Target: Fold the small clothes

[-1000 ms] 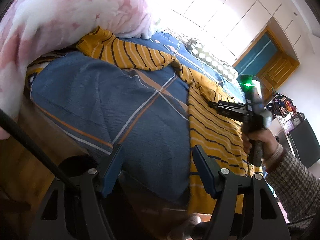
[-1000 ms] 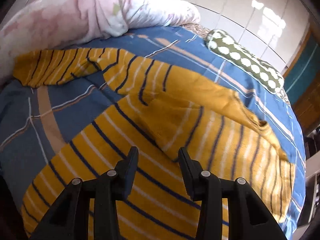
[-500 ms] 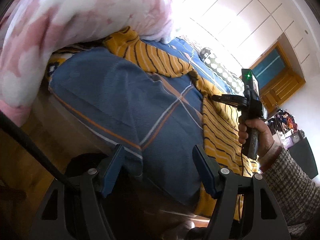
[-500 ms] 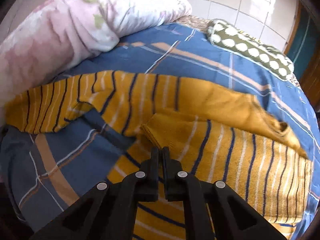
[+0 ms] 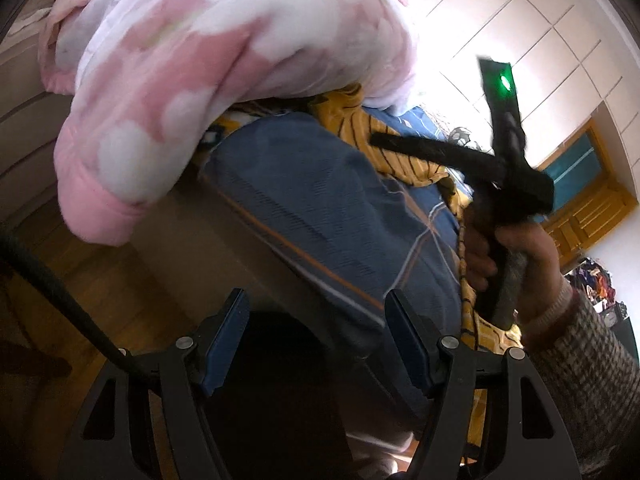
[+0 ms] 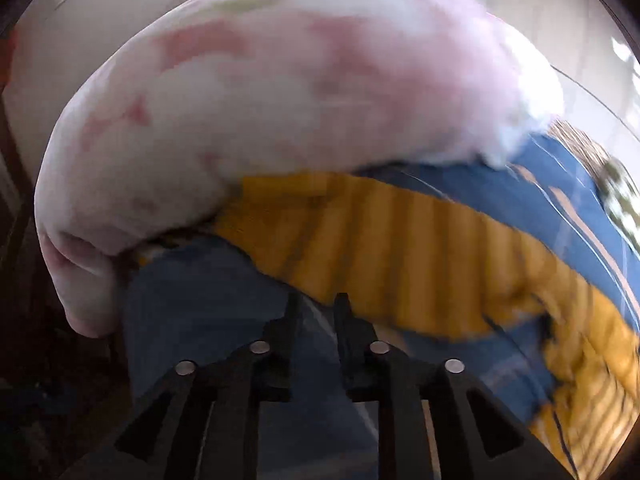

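Reaching for the far sleeve, I have my right gripper out over the blue bed cover, near the corner where the pink quilt is heaped. The sweater, mustard with dark stripes, lies spread across the cover: its sleeve runs under the quilt's edge toward that corner, and its body trails off toward the other side of the bed, partly rumpled. I judge the folding is barely begun, since the sleeve is not yet laid over the body.

My right fingers are parting, a narrow gap between them and nothing in it; the sleeve's lower edge sits just beyond the tips. The view is smeared, so I cannot tell whether the tips touch the cloth. Next I need to get the tips onto the sleeve's edge, pinch it cleanly without catching the cover, then carry it back over the body.

My left gripper hangs at the bed's near edge, fingers well apart and empty, pointing down past the cover toward the wooden floor. My right hand grips its handle upright, sleeve cuff showing, with the tool angled down at the bed.
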Available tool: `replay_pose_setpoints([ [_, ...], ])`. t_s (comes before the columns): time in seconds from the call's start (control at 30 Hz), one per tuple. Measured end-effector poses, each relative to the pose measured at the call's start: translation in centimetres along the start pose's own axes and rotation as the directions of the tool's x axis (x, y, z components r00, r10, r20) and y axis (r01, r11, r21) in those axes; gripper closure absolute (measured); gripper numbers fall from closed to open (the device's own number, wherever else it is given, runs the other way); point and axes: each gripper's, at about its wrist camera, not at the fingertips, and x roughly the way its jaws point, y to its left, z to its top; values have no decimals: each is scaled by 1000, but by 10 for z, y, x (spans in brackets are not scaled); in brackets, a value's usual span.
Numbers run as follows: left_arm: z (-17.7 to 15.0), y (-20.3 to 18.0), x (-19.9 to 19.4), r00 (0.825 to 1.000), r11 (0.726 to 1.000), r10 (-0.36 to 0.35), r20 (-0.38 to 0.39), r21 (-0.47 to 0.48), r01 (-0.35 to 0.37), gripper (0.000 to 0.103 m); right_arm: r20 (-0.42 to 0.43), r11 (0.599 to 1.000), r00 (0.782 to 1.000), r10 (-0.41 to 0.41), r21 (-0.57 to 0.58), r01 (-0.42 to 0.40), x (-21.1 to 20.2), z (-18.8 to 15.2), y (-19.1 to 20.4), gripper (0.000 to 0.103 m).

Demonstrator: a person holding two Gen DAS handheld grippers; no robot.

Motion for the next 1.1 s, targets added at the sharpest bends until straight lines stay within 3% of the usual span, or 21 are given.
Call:
replay_pose_setpoints([
  [0.03, 0, 2, 1, 1000, 1000, 3, -1, -2, -3, 34, 6, 1000, 1000, 19, 4, -19, 6, 4, 7, 63],
  [0.13, 0, 12, 6, 1000, 1000, 16, -9, -14, -16, 34, 23, 999, 999, 41, 0, -41, 22, 12, 29, 49],
  [0.23, 0, 24, 11, 1000, 999, 24, -20, -43, -25, 34, 38, 999, 999, -32, -27, 33, 40, 20, 47, 46],
  [0.3, 1, 30, 13, 999, 998, 25, -24, -60, -27, 34, 46, 991, 991, -129, -41, 131, 56, 27, 54, 47],
  [0.33, 1, 31, 13, 999, 998, 24, -25, -65, -25, 34, 33, 989, 990, -140, -35, 141, 63, 29, 55, 62],
  [0.37, 1, 32, 12, 999, 998, 21, -24, -66, -23, 34, 9, 991, 991, -133, -20, 134, 68, 30, 54, 86],
  [0.4, 1, 31, 12, 1000, 998, 21, -22, -64, -22, 34, -16, 991, 991, -129, 11, 130, 70, 30, 52, 94],
  [0.6, 1, 11, 6, 1000, 1000, 23, -3, -14, -23, 34, 107, 984, 990, -92, 160, 74, -8, 26, 19, 94],
  [0.73, -1, -19, 1, 1000, 999, -1, 13, 50, 1, 34, 185, 951, 976, -112, 304, 52, -88, 8, -46, 94],
  [0.83, -3, -40, 1, 1000, 996, -22, 3, 90, 21, 34, 194, 884, 962, -192, 461, 83, -152, -33, -121, 94],
  [0.93, -9, -64, 4, 999, 989, -35, -17, 140, 37, 34, 142, 786, 940, -310, 595, 169, -200, -87, -184, 94],
  [1.03, -13, -92, 11, 999, 980, -35, -41, 194, 42, 34, 48, 630, 918, -393, 741, 231, -243, -165, -255, 94],
  [1.1, -15, -112, 16, 998, 970, -32, -58, 237, 45, 34, -25, 552, 899, -437, 781, 291, -261, -203, -287, 94],
])
